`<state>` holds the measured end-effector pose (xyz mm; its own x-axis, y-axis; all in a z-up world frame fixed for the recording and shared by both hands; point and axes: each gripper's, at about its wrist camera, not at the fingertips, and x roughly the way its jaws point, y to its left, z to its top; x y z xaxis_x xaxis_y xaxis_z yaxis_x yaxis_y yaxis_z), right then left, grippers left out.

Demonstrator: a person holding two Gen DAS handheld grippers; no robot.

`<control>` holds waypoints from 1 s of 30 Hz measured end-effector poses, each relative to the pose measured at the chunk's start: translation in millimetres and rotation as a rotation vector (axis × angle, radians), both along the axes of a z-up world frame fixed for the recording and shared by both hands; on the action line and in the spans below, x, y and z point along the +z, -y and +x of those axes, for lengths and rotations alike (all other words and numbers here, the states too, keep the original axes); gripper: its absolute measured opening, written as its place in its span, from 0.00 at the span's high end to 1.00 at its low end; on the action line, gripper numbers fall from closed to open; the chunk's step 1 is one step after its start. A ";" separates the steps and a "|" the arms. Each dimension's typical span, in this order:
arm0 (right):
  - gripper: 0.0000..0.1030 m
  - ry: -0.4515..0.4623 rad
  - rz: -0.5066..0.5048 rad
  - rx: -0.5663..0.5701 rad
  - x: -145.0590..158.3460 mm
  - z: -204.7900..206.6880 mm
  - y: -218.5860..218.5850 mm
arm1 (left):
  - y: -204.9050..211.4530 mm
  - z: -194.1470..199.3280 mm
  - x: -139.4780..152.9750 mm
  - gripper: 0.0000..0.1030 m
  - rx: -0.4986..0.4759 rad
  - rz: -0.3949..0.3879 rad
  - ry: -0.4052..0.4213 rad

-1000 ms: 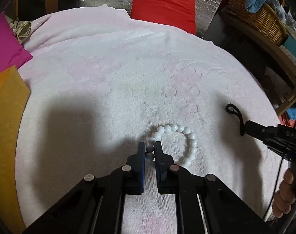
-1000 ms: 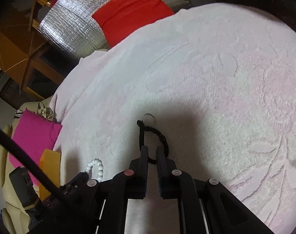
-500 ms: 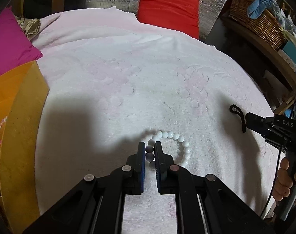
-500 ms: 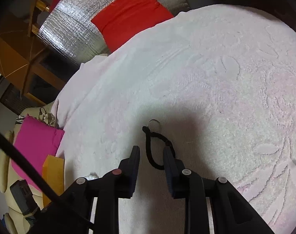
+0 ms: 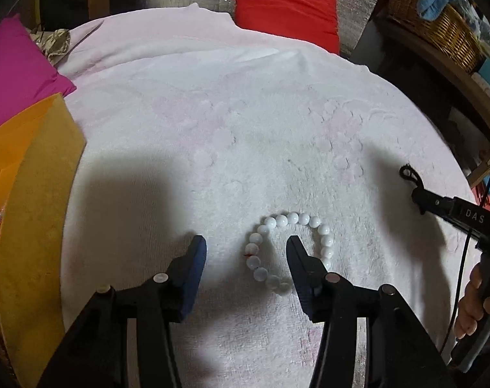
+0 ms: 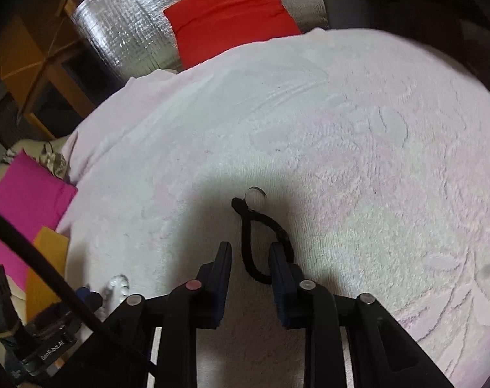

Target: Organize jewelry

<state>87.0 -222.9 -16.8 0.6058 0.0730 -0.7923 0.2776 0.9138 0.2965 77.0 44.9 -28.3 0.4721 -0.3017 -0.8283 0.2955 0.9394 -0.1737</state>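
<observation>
A white bead bracelet [image 5: 290, 249] lies on the pale towel [image 5: 245, 129]. My left gripper [image 5: 246, 249] is open; the bracelet's left side lies between its fingers and its right finger sits inside the loop. A black cord loop [image 6: 261, 242] with a small silver ring [image 6: 256, 195] lies on the towel. My right gripper [image 6: 249, 252] is open, with the cord's near end between its fingers. The cord [image 5: 409, 174] and the right gripper also show at the right of the left wrist view.
An orange box [image 5: 28, 194] stands at the left edge, with a magenta cushion [image 5: 15, 71] behind it. A red cushion [image 5: 286, 3] and silver foil are at the back. A wicker basket [image 5: 438, 22] sits on a shelf at the right.
Both grippers have opened. The left let go of the bead bracelet, which now lies on the towel. The right opened around the black cord.
</observation>
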 end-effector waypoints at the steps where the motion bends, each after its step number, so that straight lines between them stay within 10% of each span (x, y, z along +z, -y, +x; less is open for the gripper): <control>1: 0.89 0.004 -0.023 -0.003 0.9 -0.8 -0.6 | 3.1 -0.6 -0.9 0.49 -0.012 0.012 0.003; 5: 0.91 0.044 -0.036 -0.017 7.5 -5.4 3.3 | 12.4 -3.9 -2.5 0.88 -0.064 0.010 -0.008; 15: 0.91 0.060 0.003 -0.053 12.5 -11.0 20.9 | 32.1 -15.6 -0.9 0.89 -0.183 -0.058 -0.046; 22: 0.91 0.034 0.021 -0.052 7.0 -10.3 22.3 | 46.2 -19.8 -3.7 0.61 -0.191 0.032 0.009; 26: 0.91 0.040 0.069 -0.058 7.6 -10.0 27.6 | 42.9 -20.9 -0.6 0.91 -0.188 0.014 0.012; 30: 0.90 0.064 0.152 -0.086 13.7 -14.7 39.8 | 37.4 -21.4 6.8 0.91 -0.160 -0.008 0.022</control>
<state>72.3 -262.7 -3.1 0.6636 0.1347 -0.7359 0.3292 0.8308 0.4489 55.7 7.5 -21.5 0.4353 -0.3808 -0.8158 0.4452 0.8786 -0.1725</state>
